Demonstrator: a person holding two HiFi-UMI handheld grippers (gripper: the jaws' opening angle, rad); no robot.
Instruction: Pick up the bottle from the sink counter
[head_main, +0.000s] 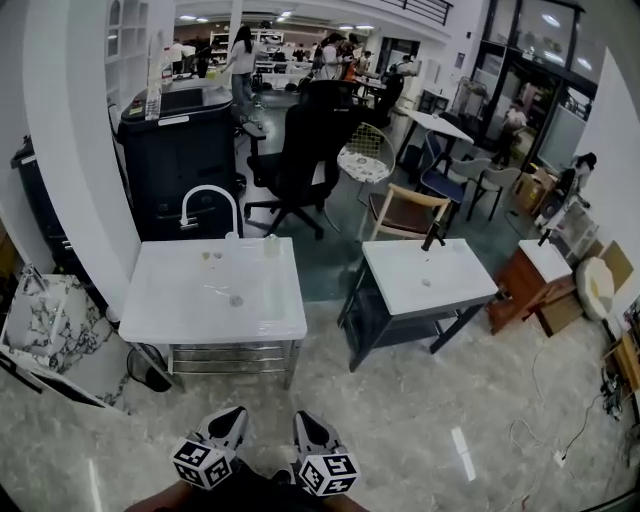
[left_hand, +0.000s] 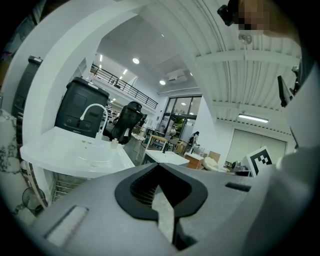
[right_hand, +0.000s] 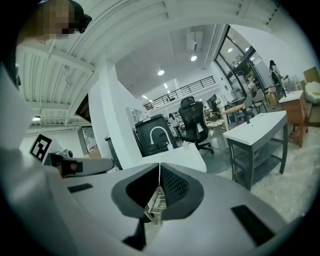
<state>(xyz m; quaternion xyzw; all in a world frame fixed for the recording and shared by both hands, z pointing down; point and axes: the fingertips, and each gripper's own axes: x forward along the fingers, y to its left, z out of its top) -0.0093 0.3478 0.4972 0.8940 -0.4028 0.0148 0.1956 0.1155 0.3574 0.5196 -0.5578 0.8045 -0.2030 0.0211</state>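
Step in hand: approach, judging by the gap; both grippers hang near the floor, well apart from the sink counter (head_main: 205, 328), and nothing has been reached for yet.
Bottle: the small pale bottle (head_main: 271, 245) stands upright at the back edge of the sink counter, toward its right rear corner and just right of the white arched faucet (head_main: 208, 203); it also shows in the left gripper view (left_hand: 114, 143) and the right gripper view (right_hand: 186, 145).
Left gripper: the left gripper (head_main: 231, 414) has its jaws fully together, with nothing between them.
Right gripper: the right gripper (head_main: 308, 421) has its jaws closed tip to tip, also empty.
Which claw: the right one looks better placed, since the bottle sits on the right side.
Approach: come in over the front edge and across the basin (head_main: 225, 290), keeping clear of the faucet arch.
Opening: spread the jaws wide before arriving, not at the bottle.
Grip: take the body low and level, pads on opposite sides, then close gently; the bottle looks light and could tip toward the back edge.
Lift: raise it straight up before drawing back.
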